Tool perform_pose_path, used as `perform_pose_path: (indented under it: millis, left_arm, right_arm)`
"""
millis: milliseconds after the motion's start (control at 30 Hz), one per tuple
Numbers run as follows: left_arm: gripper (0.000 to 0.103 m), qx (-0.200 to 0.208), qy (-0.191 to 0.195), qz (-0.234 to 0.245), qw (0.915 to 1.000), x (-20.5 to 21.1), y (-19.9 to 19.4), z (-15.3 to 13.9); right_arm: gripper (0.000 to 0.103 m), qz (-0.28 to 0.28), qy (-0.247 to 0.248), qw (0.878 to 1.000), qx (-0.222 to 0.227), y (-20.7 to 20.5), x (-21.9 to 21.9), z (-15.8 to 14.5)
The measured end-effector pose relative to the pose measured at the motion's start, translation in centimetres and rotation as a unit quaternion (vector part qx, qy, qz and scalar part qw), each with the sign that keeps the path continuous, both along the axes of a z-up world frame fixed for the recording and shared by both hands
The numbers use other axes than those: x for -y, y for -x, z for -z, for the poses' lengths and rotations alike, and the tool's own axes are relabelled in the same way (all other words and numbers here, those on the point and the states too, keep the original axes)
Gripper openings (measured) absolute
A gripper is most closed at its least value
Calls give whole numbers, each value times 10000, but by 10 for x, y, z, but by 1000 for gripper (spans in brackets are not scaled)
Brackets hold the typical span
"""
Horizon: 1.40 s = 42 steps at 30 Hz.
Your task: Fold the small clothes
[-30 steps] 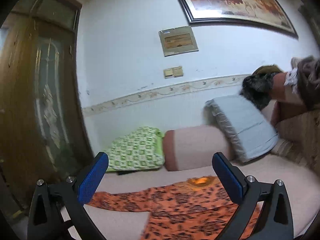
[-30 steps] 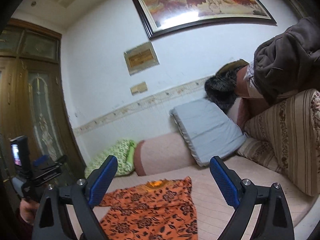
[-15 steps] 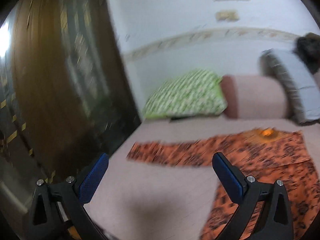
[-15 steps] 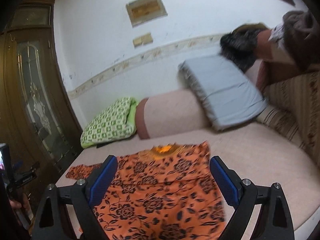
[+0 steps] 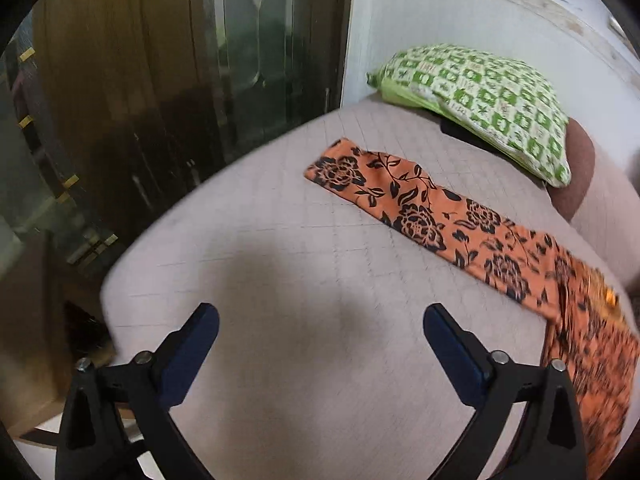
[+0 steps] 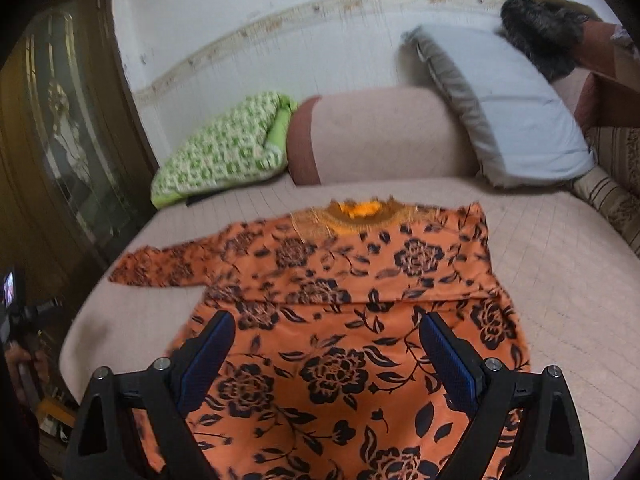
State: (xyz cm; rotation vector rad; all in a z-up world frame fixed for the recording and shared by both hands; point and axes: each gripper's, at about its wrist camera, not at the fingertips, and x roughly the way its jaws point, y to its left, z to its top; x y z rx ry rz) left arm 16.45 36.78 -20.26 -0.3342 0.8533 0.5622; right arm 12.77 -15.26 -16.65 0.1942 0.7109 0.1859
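My left gripper (image 5: 318, 342) is wide open over the bare front-left corner of the sofa seat (image 5: 280, 264), holding nothing, I think so it can go grab the long sleeve (image 5: 416, 204) lying flat twd the left edge. My right gripper (image 6: 326, 350) is wide open too, w/ nothing in it, above the orange flower top (image 6: 340, 304) spread mid-seat. The top's bottom hem is cut off & the pics are blurry.

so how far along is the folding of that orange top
Barely begun. Done: the orange black-flowered top lies flat on the pinkish quilted bed, and its right sleeve appears folded in across the chest. In hand: nothing; the left tongs hang open over bare bed near the spread left sleeve, the right tongs open above the body. Left: that sleeve and the body folds.
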Motion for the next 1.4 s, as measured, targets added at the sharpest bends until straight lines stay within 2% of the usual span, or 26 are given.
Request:
perform_pose_path:
  millis: [67,100,167,233,267,333,500,600,733,833,867,933,967,1000,1033,1100,1167,1233,1300,1400]
  left_arm:
    - [97,90,435,73,9990,-6,-25,7]
    - [93,144,786,42,9968,-10,-42,12]
    - [86,168,1215,8,9924,-13,-65,20]
    - [71,176,1913,24,9814,-15,-91,35]
    - [62,172,2088,-28,9778,-15,-100,40]
    - [62,73,2454,-92,9694,-11,-120,53]
    - [62,137,2895,-455,9560,-9,-143,73]
    - [62,155,3118,-699,9474,-18,-157,88]
    - [62,443,3133,-903,9443,-31,-169,88]
    - [61,698,3313,-1156,9338,-42,-172,92]
    - [59,781,3353,-1218,9309,-45,-171,93]
    - [43,941,3409,-1303,9263,-51,-170,95]
    - [27,982,3436,-1317,9246,-55,-168,96]
    - [18,1027,3487,-1342,9219,-58,-166,99]
    - [16,1158,3584,-1374,9161,-62,-164,103]
    - [13,1335,3660,-1388,9105,-65,-161,106]
    - [13,1497,3610,-1367,9103,-67,-158,104]
    - [11,1631,3447,-1309,9151,-65,-158,99]
    - [11,1640,3254,-1244,9229,-60,-158,88]
    - [10,1651,2857,-910,9396,-43,-163,57]
  right_arm:
    - [95,6,-80,9998,-165,-13,4,15]
    - [95,20,-130,9996,-231,-18,7,22]
    - [95,37,-186,9993,-312,-29,14,32]
    - [94,75,-220,9992,-329,-39,21,40]
    - [94,88,-247,9991,-327,-42,25,42]
    - [94,156,-283,9988,-363,-47,34,48]
    - [94,221,-652,9964,-494,-58,47,51]
    - [94,180,-630,9970,-408,-58,47,48]
    - [94,135,-493,9983,-294,-56,43,45]
    - [94,144,-503,9983,-271,-58,43,46]
    - [94,170,-500,9982,-268,-59,44,47]
    - [94,214,-536,9979,-294,-60,46,49]
    - [94,236,-591,9974,-332,-62,48,50]
    - [94,244,-630,9971,-354,-63,49,52]
    - [94,263,-673,9967,-378,-64,50,53]
    - [93,295,-684,9965,-390,-66,51,55]
    - [92,267,-650,9966,-421,-68,49,58]
    - [90,252,-616,9967,-454,-70,48,62]
    - [87,272,-611,9966,-485,-72,48,65]
    - [79,354,-668,9956,-547,-76,53,69]
